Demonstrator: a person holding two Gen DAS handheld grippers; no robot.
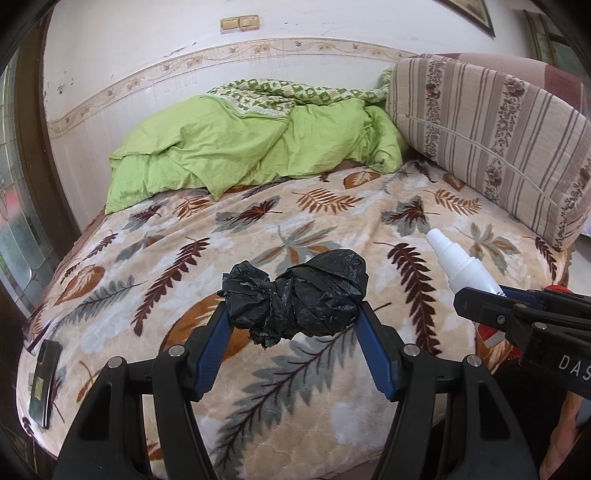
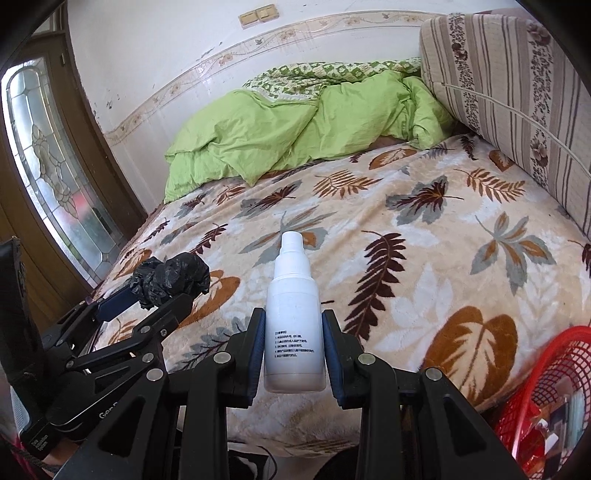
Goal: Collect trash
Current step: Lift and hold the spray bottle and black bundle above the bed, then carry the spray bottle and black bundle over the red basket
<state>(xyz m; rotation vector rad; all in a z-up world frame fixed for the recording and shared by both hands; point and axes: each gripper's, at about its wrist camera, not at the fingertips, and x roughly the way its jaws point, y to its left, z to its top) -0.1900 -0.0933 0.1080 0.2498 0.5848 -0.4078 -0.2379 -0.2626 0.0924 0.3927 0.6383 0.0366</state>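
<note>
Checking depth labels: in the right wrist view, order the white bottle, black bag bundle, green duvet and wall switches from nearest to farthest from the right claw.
1. White bottle, held in the right claw.
2. Black bag bundle, left, in the left claw.
3. Green duvet, at the bed's far end.
4. Wall switches, above it.

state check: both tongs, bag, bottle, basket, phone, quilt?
left tongs: shut on black bag
black bag: crumpled, knotted, held above the bed
right tongs: shut on white bottle
white bottle: capped, gripped at its sides
red basket: beside the bed, holds items
phone: flat on the blanket
green quilt: rumpled
</note>
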